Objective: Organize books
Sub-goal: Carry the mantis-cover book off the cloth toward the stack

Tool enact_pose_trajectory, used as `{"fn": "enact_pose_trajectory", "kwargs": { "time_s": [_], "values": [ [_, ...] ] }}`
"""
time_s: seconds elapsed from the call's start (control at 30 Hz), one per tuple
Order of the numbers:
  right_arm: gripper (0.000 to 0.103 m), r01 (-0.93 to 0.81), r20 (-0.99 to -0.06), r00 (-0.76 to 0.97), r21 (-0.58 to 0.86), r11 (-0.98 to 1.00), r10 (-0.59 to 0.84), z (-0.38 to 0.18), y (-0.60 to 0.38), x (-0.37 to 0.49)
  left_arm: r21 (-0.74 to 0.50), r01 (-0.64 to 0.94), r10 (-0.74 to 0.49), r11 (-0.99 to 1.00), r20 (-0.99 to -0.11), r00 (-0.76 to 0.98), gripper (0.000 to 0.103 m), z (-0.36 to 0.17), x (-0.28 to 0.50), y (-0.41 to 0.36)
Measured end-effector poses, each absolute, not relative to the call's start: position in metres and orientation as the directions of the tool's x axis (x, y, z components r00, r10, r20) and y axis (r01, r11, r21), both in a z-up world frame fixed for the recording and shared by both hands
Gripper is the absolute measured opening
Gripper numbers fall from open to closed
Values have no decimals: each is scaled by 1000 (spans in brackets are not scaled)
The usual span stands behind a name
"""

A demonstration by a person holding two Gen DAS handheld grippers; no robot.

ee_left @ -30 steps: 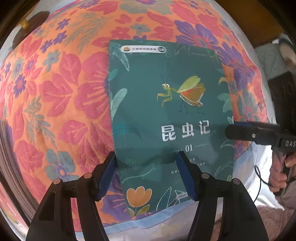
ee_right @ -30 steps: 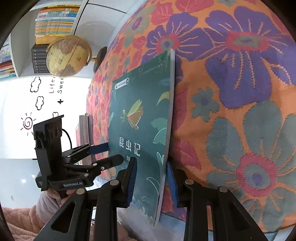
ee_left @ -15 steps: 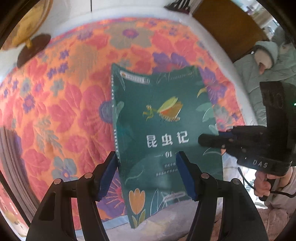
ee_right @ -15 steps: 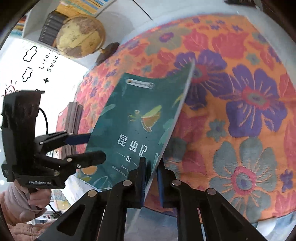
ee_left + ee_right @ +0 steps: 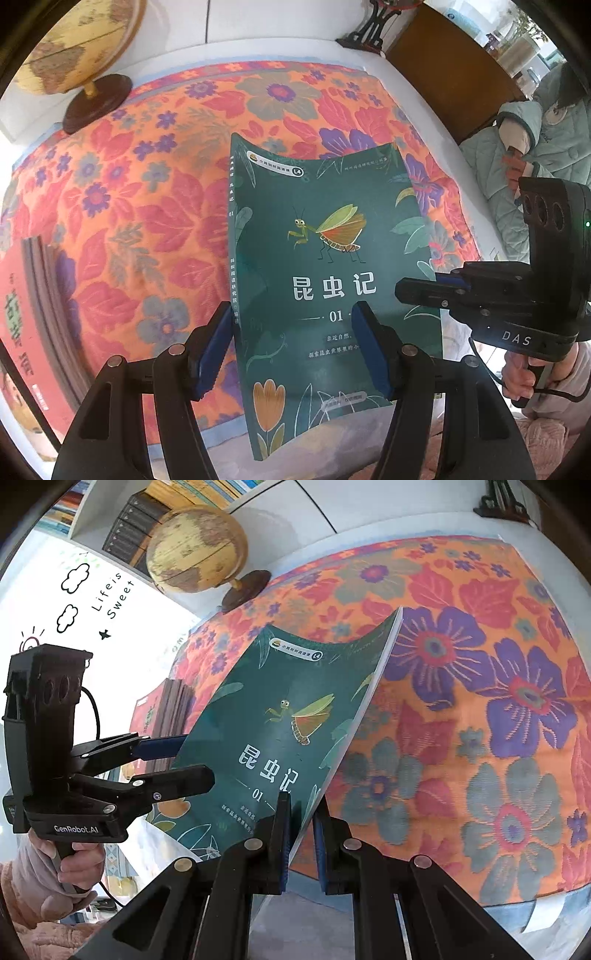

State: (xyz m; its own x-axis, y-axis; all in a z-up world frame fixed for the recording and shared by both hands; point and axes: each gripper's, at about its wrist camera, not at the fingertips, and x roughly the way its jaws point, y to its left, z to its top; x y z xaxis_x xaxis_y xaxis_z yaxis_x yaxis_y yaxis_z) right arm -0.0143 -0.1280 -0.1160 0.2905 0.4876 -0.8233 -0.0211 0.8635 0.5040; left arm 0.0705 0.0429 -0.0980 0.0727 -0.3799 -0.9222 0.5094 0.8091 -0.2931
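One green book (image 5: 328,280) is up off the flowered cloth (image 5: 140,206) that covers the table, carried between two handheld tools. The right gripper (image 5: 301,834) is clenched on the book's near right edge, its blue pads pinching the cover and pages together. The left gripper (image 5: 291,354) straddles the spine side with its jaws partly spread: one finger (image 5: 162,746) runs behind the book and the other lies over the front cover, and I cannot tell whether they press on it. The book hangs tilted, front cover towards the person, its far top corners curling a little, so it is a soft, floppy paperback.

At the left of the table a stack of books (image 5: 173,716) lies with its dark edges showing; I take that as the likely place for this one. A globe (image 5: 195,550) stands at the far left corner, and more books fill a shelf (image 5: 122,528) behind it.

To do this well, I would keep the right pinch firm and let the left side take some weight under the spine, because a one-edge hold on a limp book lets it sag and twist. Turn it gently to match the stack before lowering it, and watch that its drooping corner does not catch on the cloth.
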Motion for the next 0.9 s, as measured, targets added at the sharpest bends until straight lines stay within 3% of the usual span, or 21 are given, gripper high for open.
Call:
{"fn": "enact_pose_trajectory", "kwargs": {
  "time_s": [0.53, 0.9],
  "values": [
    [11, -140, -804, 334, 474, 869, 492, -63, -34, 0, -236, 477, -363, 847, -911, 196, 62, -58, 62, 129],
    [11, -261, -797, 291, 466, 845, 529, -59, 62, 30, -222, 367, -333, 903, -902, 274, 62, -51, 58, 230]
  ]
}}
